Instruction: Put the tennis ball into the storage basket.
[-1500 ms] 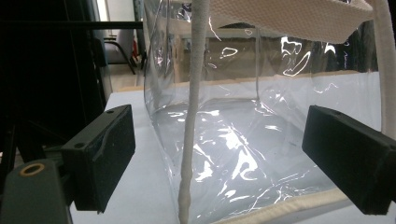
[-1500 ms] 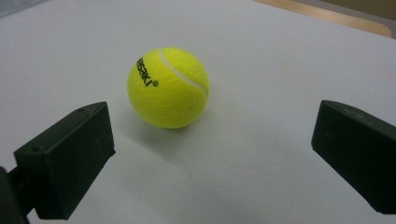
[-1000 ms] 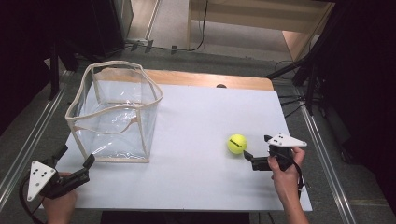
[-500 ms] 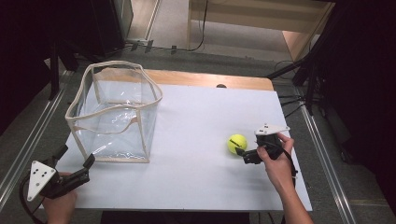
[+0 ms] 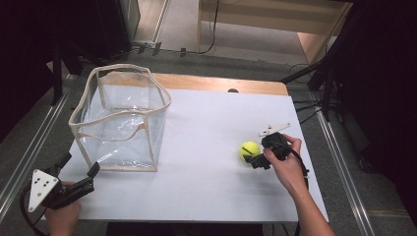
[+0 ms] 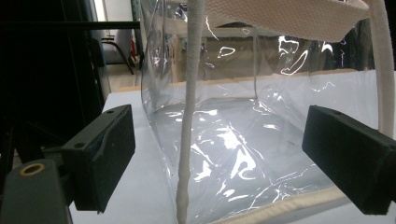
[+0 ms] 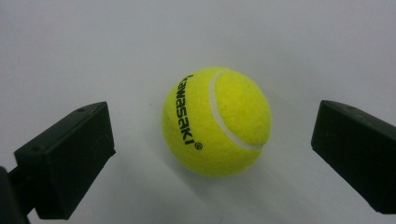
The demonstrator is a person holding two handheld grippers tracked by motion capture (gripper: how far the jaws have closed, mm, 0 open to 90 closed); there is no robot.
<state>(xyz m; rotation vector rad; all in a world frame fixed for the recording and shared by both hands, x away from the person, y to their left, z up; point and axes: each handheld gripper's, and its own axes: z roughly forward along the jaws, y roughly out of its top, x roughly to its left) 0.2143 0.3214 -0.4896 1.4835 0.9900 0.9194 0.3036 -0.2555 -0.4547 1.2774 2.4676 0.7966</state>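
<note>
Tennis ball sits on the white desk straight ahead of the right gripper, centred in the gap between its wide-apart jaws, neither touching it; in the high view it lies right of centre. A ball has no long axis to match. The left gripper, jaws also apart, faces the clear plastic bin at lower left. The ball's far side is hidden.

Left tool jaws spread, held low; right tool jaws spread.
</note>
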